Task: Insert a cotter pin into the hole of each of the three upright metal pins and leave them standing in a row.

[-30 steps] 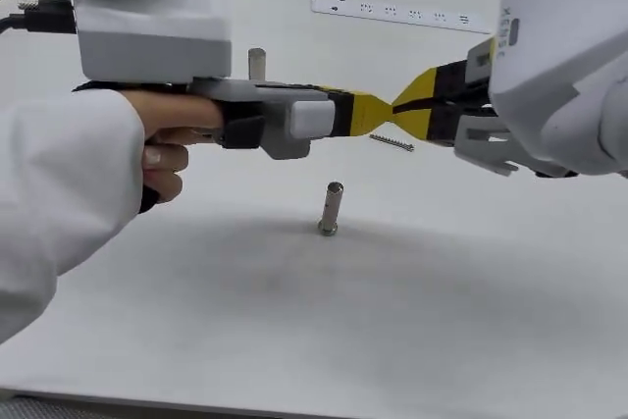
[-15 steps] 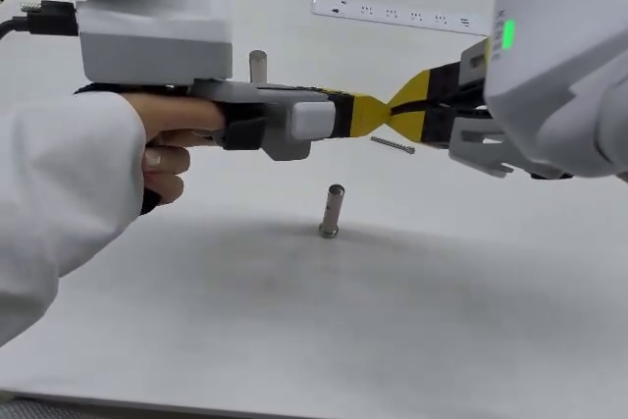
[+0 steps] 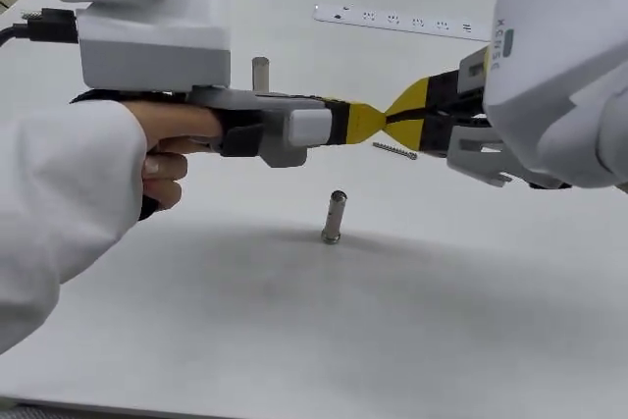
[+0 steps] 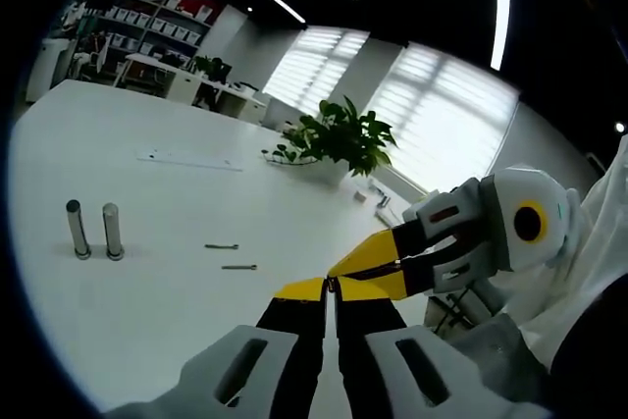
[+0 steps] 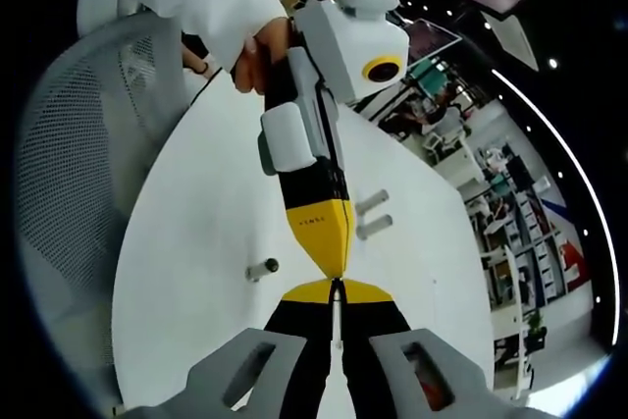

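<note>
Above the counter (image 3: 294, 340), the left gripper (image 3: 373, 121) and right gripper (image 3: 404, 117) meet tip to tip in mid-air. Both jaw pairs are closed tight. The right gripper view shows a thin sliver pinched between its jaws, probably a cotter pin (image 5: 336, 323), though it's too thin to be sure. The left tips touch its far end. One metal pin (image 3: 334, 216) stands upright on the counter, below the tips and nearer the person. Two more pins (image 4: 74, 228) stand side by side, well apart from the grippers. Loose cotter pins (image 4: 238, 267) lie flat between that pair and the grippers.
</note>
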`<action>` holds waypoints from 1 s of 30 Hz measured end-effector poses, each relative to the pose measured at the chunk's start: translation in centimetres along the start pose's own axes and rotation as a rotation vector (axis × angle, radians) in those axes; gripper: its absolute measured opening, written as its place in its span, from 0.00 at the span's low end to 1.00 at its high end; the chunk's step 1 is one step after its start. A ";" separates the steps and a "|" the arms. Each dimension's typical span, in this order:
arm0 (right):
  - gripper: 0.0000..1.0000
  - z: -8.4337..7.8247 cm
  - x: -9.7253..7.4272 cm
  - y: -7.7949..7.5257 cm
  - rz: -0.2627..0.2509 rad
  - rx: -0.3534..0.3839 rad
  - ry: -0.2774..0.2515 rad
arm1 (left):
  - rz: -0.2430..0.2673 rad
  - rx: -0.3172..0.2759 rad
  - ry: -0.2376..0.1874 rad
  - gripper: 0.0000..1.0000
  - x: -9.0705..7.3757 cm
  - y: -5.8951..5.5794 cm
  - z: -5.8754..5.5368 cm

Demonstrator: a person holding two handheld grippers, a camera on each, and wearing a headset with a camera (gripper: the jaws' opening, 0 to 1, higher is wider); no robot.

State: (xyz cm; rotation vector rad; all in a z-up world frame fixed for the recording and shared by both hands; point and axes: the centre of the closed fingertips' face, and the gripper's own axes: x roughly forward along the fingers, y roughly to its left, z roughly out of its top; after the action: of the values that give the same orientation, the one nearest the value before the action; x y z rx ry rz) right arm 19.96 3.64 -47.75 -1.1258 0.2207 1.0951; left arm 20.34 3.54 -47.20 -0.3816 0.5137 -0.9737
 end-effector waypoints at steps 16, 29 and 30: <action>0.05 -0.2 0.1 0.4 0.012 0.030 -0.014 | 0.017 -0.019 0.019 0.00 -0.3 -0.3 -0.8; 0.22 -1.4 0.0 1.4 0.126 0.331 -0.073 | 0.020 0.077 0.050 0.00 -1.5 0.0 -2.1; 0.22 -1.4 -0.1 1.3 0.130 0.351 -0.076 | 0.001 0.101 0.038 0.00 -1.5 -0.3 -1.9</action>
State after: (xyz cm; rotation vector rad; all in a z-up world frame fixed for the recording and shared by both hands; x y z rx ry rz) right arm 19.42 2.42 -49.15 -0.7633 0.4132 1.1589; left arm 18.30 4.52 -48.25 -0.2730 0.4974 -1.0037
